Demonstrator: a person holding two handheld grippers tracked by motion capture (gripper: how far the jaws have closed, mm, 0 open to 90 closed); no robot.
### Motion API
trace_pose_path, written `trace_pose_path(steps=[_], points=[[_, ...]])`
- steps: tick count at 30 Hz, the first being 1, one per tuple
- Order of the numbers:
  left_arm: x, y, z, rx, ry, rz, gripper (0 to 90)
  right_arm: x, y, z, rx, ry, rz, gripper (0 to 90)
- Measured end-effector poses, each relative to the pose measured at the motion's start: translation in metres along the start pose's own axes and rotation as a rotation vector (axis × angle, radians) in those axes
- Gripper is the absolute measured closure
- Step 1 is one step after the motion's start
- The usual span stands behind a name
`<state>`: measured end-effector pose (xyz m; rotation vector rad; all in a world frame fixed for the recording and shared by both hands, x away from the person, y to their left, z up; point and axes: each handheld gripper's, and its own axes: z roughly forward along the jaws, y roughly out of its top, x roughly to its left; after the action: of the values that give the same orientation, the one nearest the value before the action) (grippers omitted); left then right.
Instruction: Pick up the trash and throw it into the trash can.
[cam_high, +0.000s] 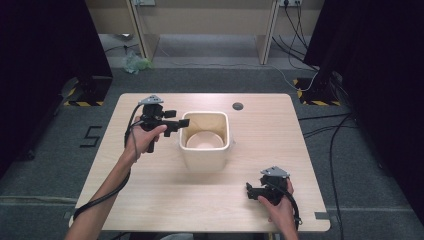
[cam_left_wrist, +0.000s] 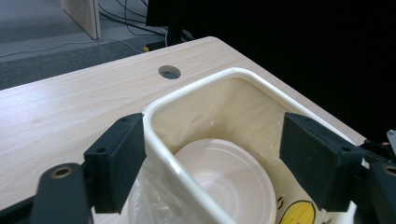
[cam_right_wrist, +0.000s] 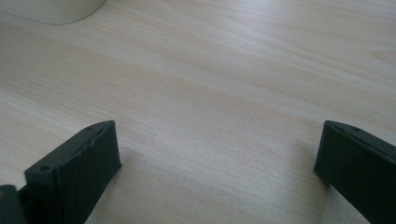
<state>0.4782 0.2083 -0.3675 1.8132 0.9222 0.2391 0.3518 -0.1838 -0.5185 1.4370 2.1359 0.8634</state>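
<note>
A cream square bin (cam_high: 206, 161) stands in the middle of the wooden table (cam_high: 260, 135), with a pale round bowl (cam_high: 202, 140) lying at its bottom. My left gripper (cam_high: 178, 119) is held at the bin's left rim, open. In the left gripper view its jaws (cam_left_wrist: 212, 128) straddle the bin's near corner (cam_left_wrist: 156, 140), one jaw outside the wall and one over the inside, above the bowl (cam_left_wrist: 224, 182). My right gripper (cam_high: 250, 191) rests low near the table's front right, open, with bare wood between its jaws (cam_right_wrist: 219, 133).
A round cable hole (cam_high: 238, 106) sits in the table behind the bin. A yellow sticker (cam_left_wrist: 299, 212) marks the bin's inner wall. The bin's base (cam_right_wrist: 51, 9) lies far off in the right gripper view. Black stands and cables flank the table on the floor.
</note>
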Motion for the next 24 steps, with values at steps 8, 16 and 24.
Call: trace_pose_path(steps=[8, 16, 24], points=[[0.007, -0.012, -0.017, -0.004, 0.008, 0.002, 21.1, 0.000, 0.000, 0.000, 0.002, 0.000, 0.000, 0.2], [0.010, -0.025, -0.031, -0.015, 0.022, 0.005, 20.1, 0.000, 0.000, 0.000, 0.002, 0.001, 0.003, 0.2], [0.015, -0.040, -0.041, -0.022, 0.030, -0.009, 15.7, 0.000, 0.000, 0.000, 0.002, 0.001, 0.003, 0.2]])
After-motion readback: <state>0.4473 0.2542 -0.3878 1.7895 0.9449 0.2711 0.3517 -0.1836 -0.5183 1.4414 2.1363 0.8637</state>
